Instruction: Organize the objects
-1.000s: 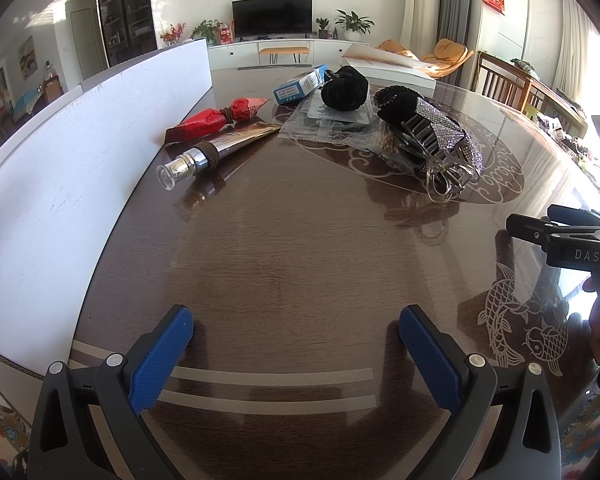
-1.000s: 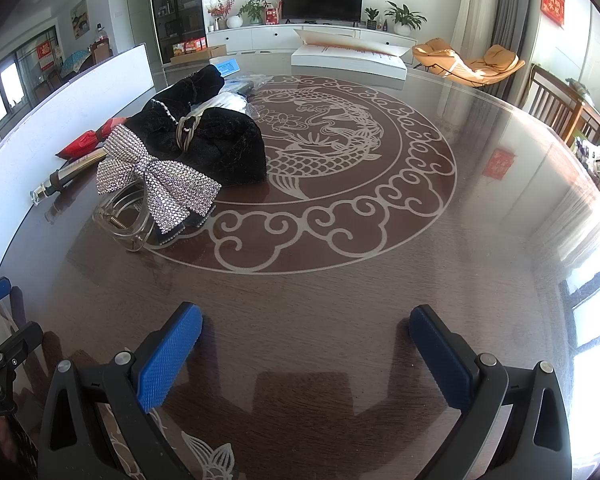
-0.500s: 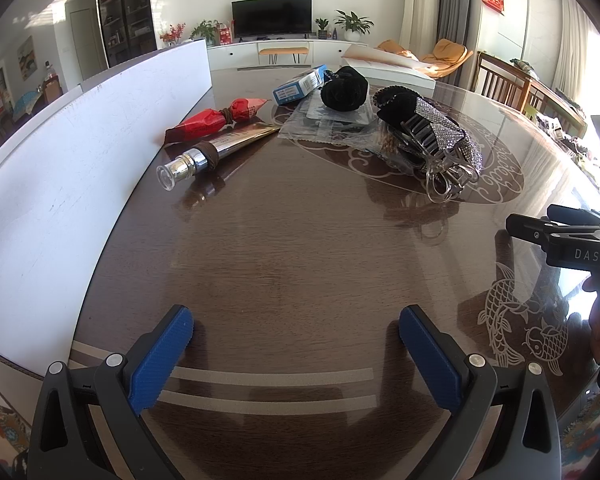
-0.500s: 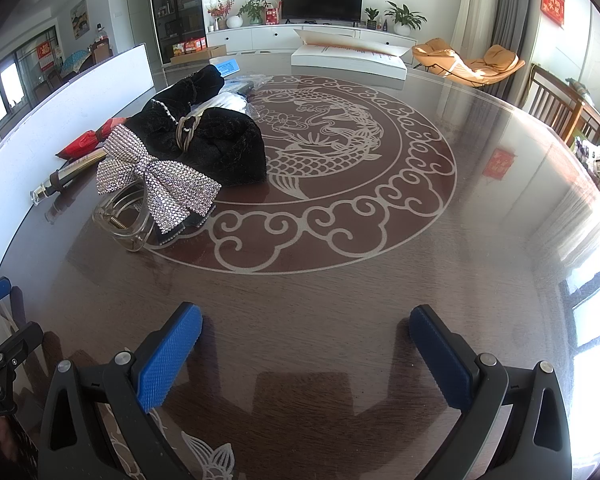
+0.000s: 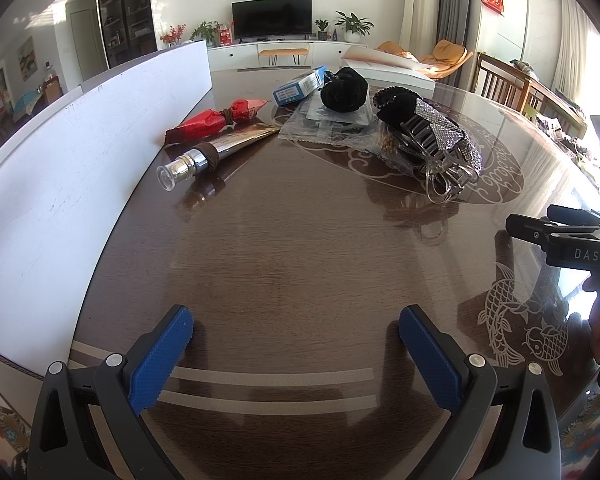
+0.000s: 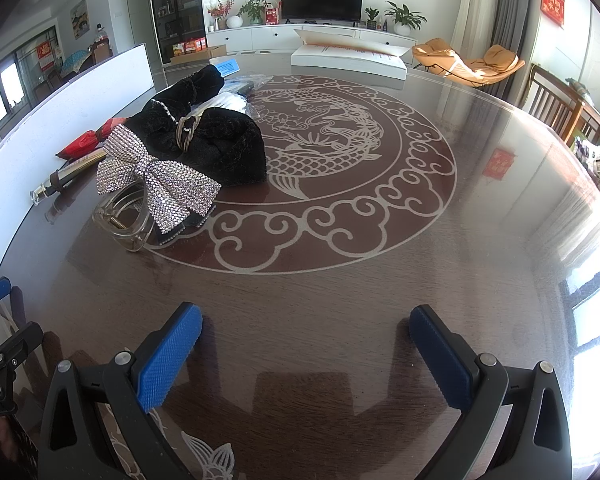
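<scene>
A glossy dark table (image 5: 300, 248) in a living room. Both the left gripper (image 5: 296, 336) and right gripper (image 6: 306, 334) hang released and empty. Approach the hair clip (image 6: 156, 184), left of centre, low and square.

strong daylight is admitted from windows at the right; glare is spread across the glossy table (image 6: 500, 216), and edges are bent and vignetted by fisheye distortion.

Left wrist view: I look low over the table (image 5: 300, 240), forward to the far objects.
Right wrist view: same height, a little more right.
Shared: rhinestone bow clip (image 5: 440, 144) (image 6: 156, 176), silver tube (image 5: 216, 152) (image 6: 66, 174).
</scene>
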`<state>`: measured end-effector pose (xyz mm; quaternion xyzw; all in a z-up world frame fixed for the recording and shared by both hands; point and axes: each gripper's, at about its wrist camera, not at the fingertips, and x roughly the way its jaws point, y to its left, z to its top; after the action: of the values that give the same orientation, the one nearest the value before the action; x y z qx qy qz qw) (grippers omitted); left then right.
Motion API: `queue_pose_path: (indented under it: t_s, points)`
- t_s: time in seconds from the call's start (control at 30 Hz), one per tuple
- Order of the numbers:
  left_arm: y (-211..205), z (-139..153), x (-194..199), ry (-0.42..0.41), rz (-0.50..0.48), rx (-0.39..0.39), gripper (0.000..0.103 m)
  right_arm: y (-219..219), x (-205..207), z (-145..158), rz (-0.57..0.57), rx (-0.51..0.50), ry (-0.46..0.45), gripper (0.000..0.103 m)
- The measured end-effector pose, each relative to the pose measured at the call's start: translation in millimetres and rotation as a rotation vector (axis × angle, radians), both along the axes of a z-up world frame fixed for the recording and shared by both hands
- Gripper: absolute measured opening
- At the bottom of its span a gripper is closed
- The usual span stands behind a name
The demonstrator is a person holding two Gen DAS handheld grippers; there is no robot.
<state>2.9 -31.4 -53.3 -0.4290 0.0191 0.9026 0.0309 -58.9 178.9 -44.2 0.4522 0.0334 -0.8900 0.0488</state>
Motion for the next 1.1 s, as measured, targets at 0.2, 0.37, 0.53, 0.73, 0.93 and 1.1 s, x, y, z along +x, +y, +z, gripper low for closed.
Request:
queue_pose_path:
  t_s: [0.2,0.37,0.53,0.73,0.93,1.1]
  points:
    - [0.2,-0.1,0.0,0.000,0.000,0.000,0.103,0.1,0.1,0.0,0.000,0.000,0.000,0.103]
    - [0.1,-0.4,-0.2,0.000,0.000,0.000,0.103,0.1,0.2,0.0,0.000,0.000,0.000,0.103]
    - [0.2,-0.6,-0.4,0.001,0.000,0.000,0.103,0.1,0.2,0.0,0.000,0.000,0.000,0.103]
    - [0.5,-0.7,-0.2,0.001,0.000,0.000,0.103,0.2,0.3,0.0,0.000,0.000,0.000,0.103]
    - [0.3,-0.9,-0.5,0.001,0.000,0.000,0.103,0.2,0.4,0.0,0.000,0.000,0.000,0.103]
    - [0.3,-1.1,-0.6,0.001,0.000,0.000,0.103,0.2,0.4,0.1,-0.001,0.000,0.000,0.103]
